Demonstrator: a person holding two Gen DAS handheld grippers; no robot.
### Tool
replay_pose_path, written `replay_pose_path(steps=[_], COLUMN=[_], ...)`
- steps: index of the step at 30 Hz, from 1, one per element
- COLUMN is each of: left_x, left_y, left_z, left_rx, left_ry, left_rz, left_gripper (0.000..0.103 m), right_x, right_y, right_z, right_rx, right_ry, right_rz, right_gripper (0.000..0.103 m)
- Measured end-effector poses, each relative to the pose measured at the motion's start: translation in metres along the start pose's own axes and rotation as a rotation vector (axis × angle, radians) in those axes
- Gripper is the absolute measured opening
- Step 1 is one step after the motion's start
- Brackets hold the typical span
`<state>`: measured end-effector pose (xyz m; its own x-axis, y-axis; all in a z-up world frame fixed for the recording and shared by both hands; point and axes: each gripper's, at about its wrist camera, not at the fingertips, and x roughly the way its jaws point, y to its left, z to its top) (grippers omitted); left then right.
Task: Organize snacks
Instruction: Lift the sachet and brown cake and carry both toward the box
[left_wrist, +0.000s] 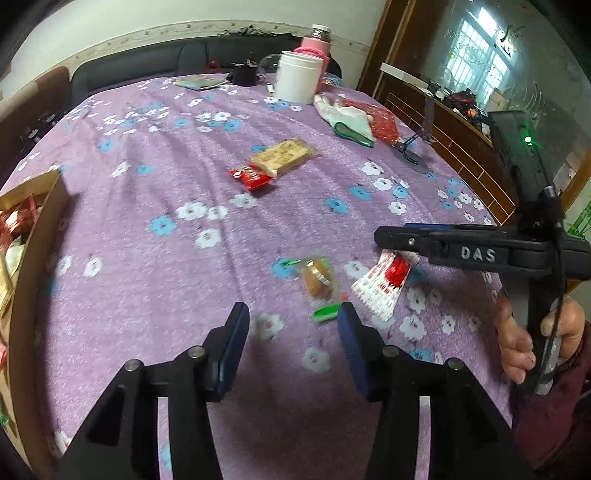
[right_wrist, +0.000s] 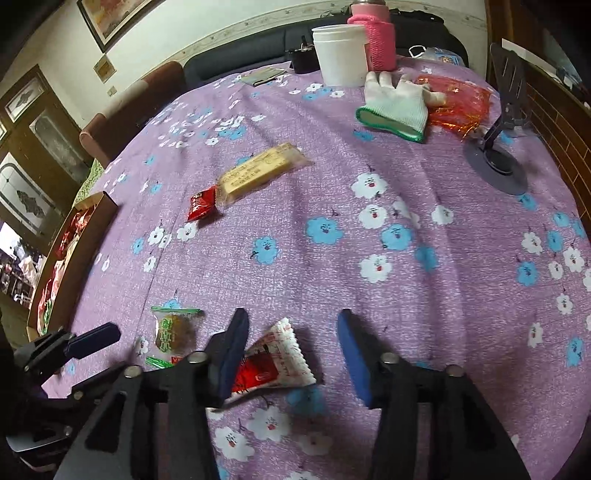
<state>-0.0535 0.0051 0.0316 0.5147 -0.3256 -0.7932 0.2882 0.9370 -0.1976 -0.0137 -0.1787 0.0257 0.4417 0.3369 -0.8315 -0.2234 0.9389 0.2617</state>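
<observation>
Right wrist view: your right gripper (right_wrist: 291, 350) gapes wide, its left pad over the red-and-white crinkle-edged snack packet (right_wrist: 275, 363) lying flat on the purple floral tablecloth (right_wrist: 369, 177); closing off-centre could skid it aside. Your left gripper (left_wrist: 293, 334) is wide too, holding nothing.

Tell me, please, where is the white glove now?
The white glove lies at the far right of the table, in front of the white cup. It overlaps the red bag, left of the black stand.

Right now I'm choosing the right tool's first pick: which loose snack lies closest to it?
The white-and-red sachet, lying between the right tool's open fingers; the green-trimmed pastry pack sits further left.
</observation>
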Motion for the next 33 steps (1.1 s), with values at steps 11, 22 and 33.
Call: replay_pose_path(steps=[11, 22, 33], left_x=[0.032, -0.076, -0.132], left_y=[-0.028, 0.050, 0.109], left_z=[0.011, -0.034, -0.078], left_rx=[0.091, -0.092, -0.192], left_ry=[0.014, -0.146, -0.231], left_rz=[-0.006, 0.027, 0.056], left_gripper=[0.021, 0.022, 0.022], right_x=[-0.002, -0.018, -0.012], right_y=[-0.009, -0.024, 0.033], right_z=[0.006, -0.008, -0.034], right_rx=[0.058, 0.182, 0.205], right_ry=[-0.072, -0.214, -0.099], right_rz=[-0.017, -0.100, -0.174], right_gripper=[0.062, 0.062, 0.063])
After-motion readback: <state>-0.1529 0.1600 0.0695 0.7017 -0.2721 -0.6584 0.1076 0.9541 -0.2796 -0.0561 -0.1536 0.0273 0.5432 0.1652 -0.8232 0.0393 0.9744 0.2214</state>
